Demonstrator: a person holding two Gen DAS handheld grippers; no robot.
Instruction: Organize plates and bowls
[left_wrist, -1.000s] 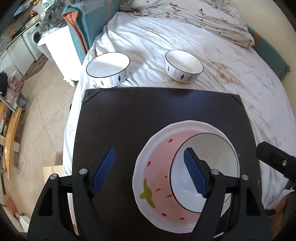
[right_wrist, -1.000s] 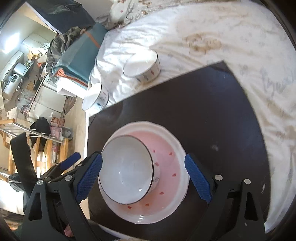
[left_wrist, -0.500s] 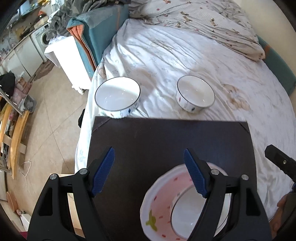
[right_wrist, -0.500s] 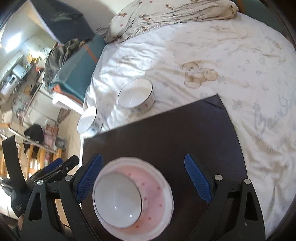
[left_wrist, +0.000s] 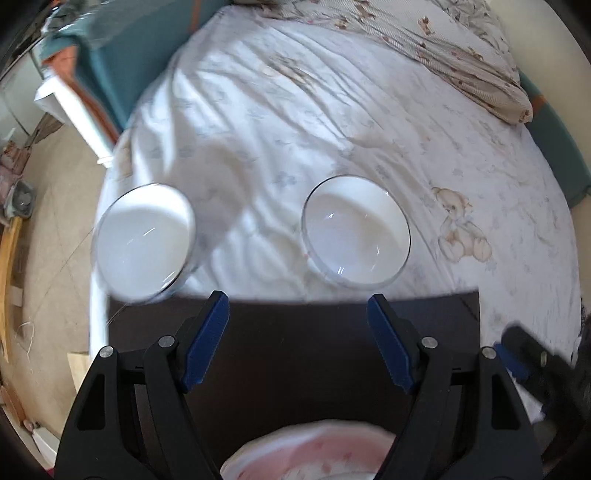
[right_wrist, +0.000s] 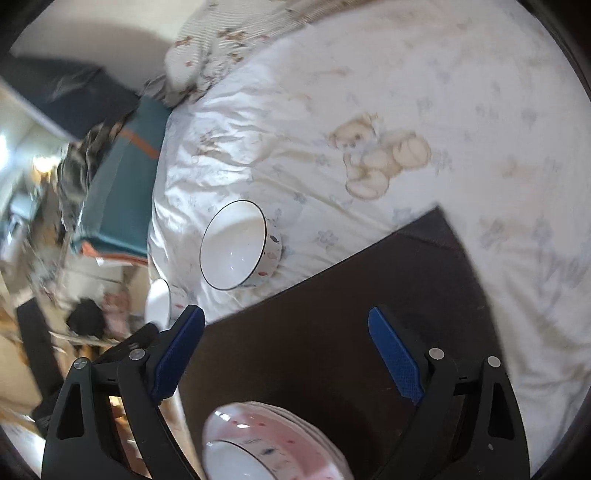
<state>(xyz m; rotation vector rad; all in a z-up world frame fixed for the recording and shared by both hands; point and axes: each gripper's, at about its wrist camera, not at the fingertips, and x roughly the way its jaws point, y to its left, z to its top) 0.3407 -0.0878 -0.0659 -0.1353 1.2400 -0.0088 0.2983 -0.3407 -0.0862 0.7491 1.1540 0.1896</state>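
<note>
Left gripper (left_wrist: 297, 321) and right gripper (right_wrist: 286, 326) are hovering with jaws wide, holding nothing. Two white bowls (left_wrist: 356, 230) are sitting on the bed (left_wrist: 332, 122), beyond the dark board (left_wrist: 295, 354).

Two white bowls with thin dark rims stand upright on the bedsheet (left_wrist: 332, 110), just beyond the dark mat (left_wrist: 303, 354): left bowl (left_wrist: 144, 245), right bowl (left_wrist: 356, 230). On the mat's near edge, a pink plate (right_wrist: 306, 439) holds a third bowl (right_wrist: 232, 463).
</note>
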